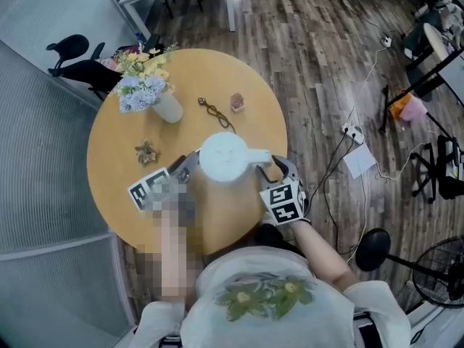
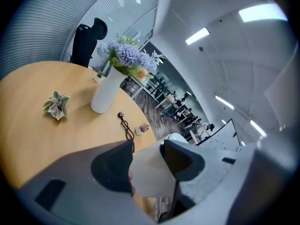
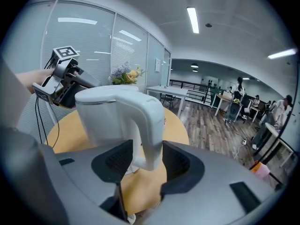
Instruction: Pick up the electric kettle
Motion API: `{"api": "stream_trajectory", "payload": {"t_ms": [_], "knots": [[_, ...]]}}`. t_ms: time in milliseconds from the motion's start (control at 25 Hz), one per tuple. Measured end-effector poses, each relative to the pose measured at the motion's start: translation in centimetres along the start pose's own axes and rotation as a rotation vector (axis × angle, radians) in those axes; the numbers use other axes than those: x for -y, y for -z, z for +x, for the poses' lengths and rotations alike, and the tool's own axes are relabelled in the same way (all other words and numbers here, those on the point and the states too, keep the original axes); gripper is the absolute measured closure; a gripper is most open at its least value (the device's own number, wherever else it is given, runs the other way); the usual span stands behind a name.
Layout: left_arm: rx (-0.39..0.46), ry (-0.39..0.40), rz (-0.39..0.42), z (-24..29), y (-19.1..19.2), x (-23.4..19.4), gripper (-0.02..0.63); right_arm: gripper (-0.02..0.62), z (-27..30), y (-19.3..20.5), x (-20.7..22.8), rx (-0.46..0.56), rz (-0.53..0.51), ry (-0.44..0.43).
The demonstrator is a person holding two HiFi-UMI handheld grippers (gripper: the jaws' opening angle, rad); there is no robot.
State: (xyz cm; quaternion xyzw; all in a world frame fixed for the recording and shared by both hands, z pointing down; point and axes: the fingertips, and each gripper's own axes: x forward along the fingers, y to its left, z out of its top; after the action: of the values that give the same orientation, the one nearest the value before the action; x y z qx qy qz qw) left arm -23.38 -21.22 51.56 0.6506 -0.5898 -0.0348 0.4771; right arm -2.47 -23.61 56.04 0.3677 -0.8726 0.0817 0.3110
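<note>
The white electric kettle (image 1: 226, 156) stands near the middle of the round wooden table (image 1: 116, 158), its handle (image 1: 258, 159) pointing right. My right gripper (image 1: 279, 171) is at that handle. In the right gripper view the curved handle (image 3: 149, 118) fills the gap of the right gripper (image 3: 146, 144), touching both pads. My left gripper (image 1: 185, 167) is at the kettle's left side. In the left gripper view the kettle's white side (image 2: 152, 175) sits between the pads of the left gripper (image 2: 147, 145) and meets both. The kettle's base is hidden.
A white vase of flowers (image 1: 165, 106) stands at the table's back left, a small leafy ornament (image 1: 146, 151) in front of it. A black cord (image 1: 216, 113) and a small pink pot (image 1: 237, 101) lie behind the kettle. A black chair (image 1: 80, 60) is beyond the table.
</note>
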Motion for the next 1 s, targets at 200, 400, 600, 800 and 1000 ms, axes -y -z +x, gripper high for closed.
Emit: {"api": "stream_trajectory", "payload": {"t_ms": [200,400,600,800,1000], "knots": [[-0.034,0.102,-0.069,0.7,0.4,0.9,0.432,0.390,0.2,0.4,0.3,-0.020,-0.005,0.042],[-0.070,0.170,-0.105,0.9,0.4,1.3,0.484,0.399,0.3,0.5,0.4,-0.034,-0.024,0.078],[-0.067,0.214,-0.137,0.8,0.5,1.4,0.515,0.449,0.7,0.4,0.8,-0.036,-0.009,0.118],[-0.045,0.241,-0.160,1.0,0.4,1.6,0.522,0.456,0.5,0.4,1.0,-0.006,0.008,0.152],[-0.033,0.248,-0.172,0.9,0.5,1.8,0.522,0.456,0.3,0.4,1.1,0.010,0.023,0.160]]}}
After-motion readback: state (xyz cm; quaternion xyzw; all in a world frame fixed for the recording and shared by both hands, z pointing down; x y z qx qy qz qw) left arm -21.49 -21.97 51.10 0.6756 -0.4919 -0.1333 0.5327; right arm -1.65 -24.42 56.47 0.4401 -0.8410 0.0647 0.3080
